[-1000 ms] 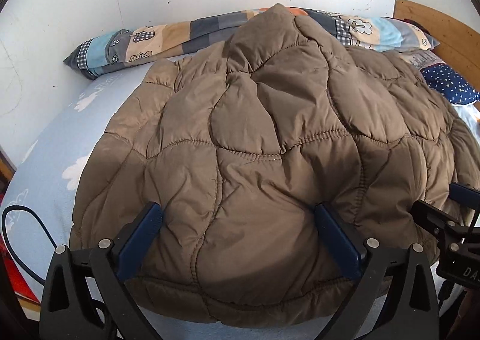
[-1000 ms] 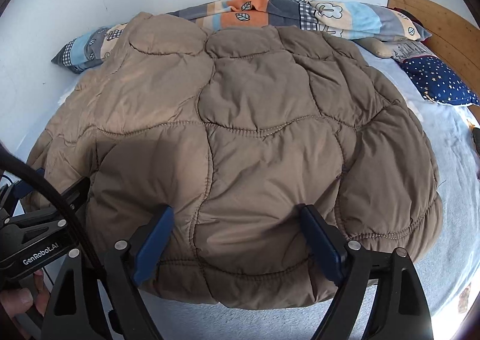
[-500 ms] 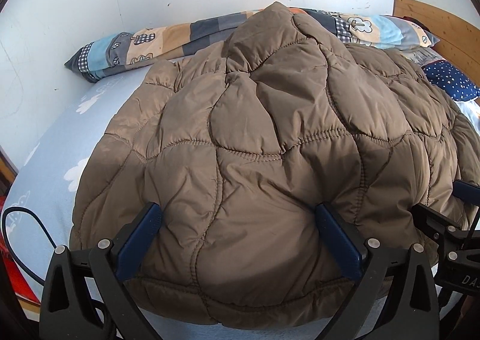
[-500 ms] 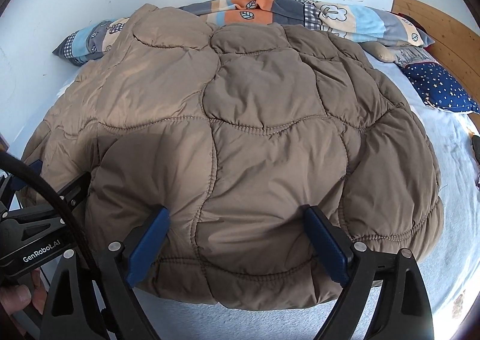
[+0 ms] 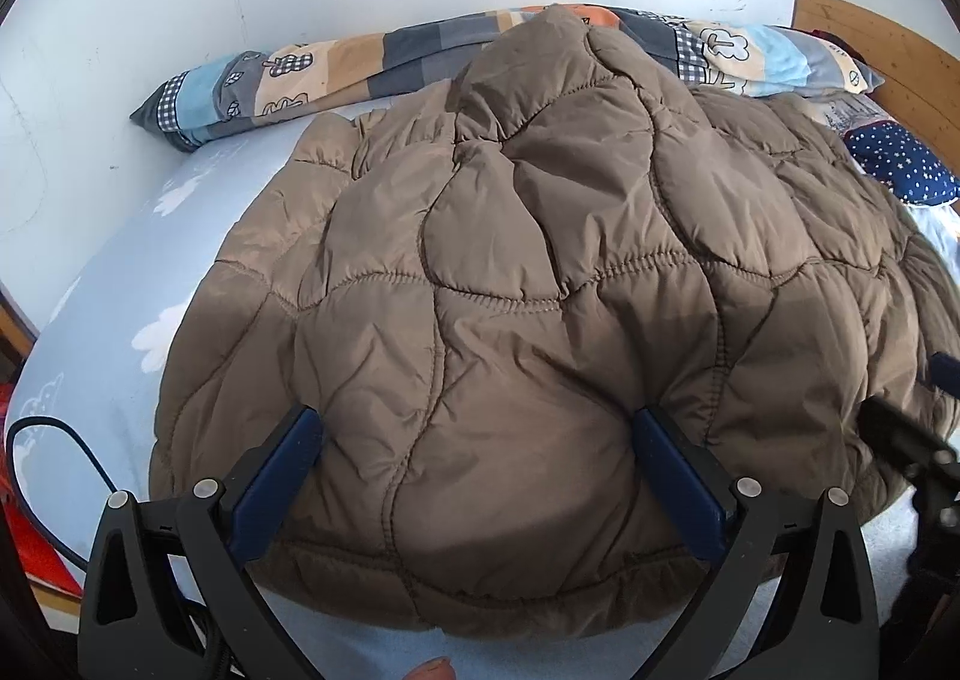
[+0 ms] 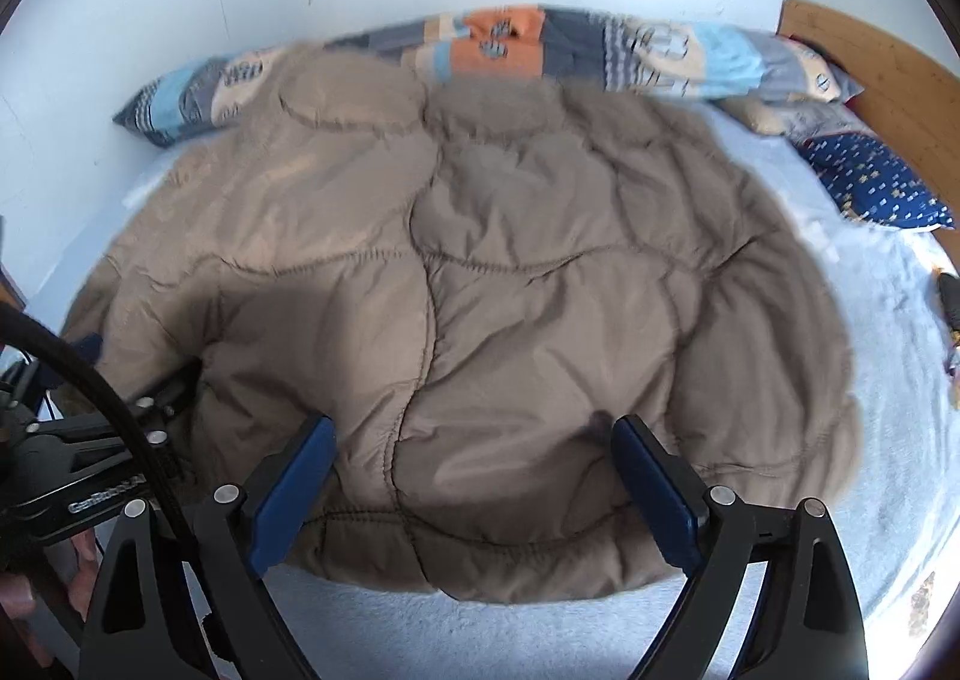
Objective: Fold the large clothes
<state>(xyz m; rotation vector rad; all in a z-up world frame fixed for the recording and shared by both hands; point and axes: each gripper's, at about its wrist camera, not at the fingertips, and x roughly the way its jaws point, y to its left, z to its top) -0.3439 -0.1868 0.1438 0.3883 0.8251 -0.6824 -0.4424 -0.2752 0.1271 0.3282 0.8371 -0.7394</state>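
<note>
The brown quilted puffer jacket (image 5: 540, 284) lies spread over the pale blue bed sheet (image 5: 126, 284), its near hem bulging between the wide-spread blue-padded jaws of both tools. The left hand-held gripper (image 5: 474, 440) and the right hand-held gripper (image 6: 474, 440) each straddle the hem, spread wide and gripping nothing. The likeliest trouble, in my judgement, is a shallow bite: the padding is thick and slippery, so jaws closing on the top puff alone would lift one layer and leave the underside behind, giving a crooked fold. The right view is blurred, so a fast approach may miss the edge. The patchwork pillow (image 5: 336, 68) at the far wall could catch a hem thrown too far.
</note>
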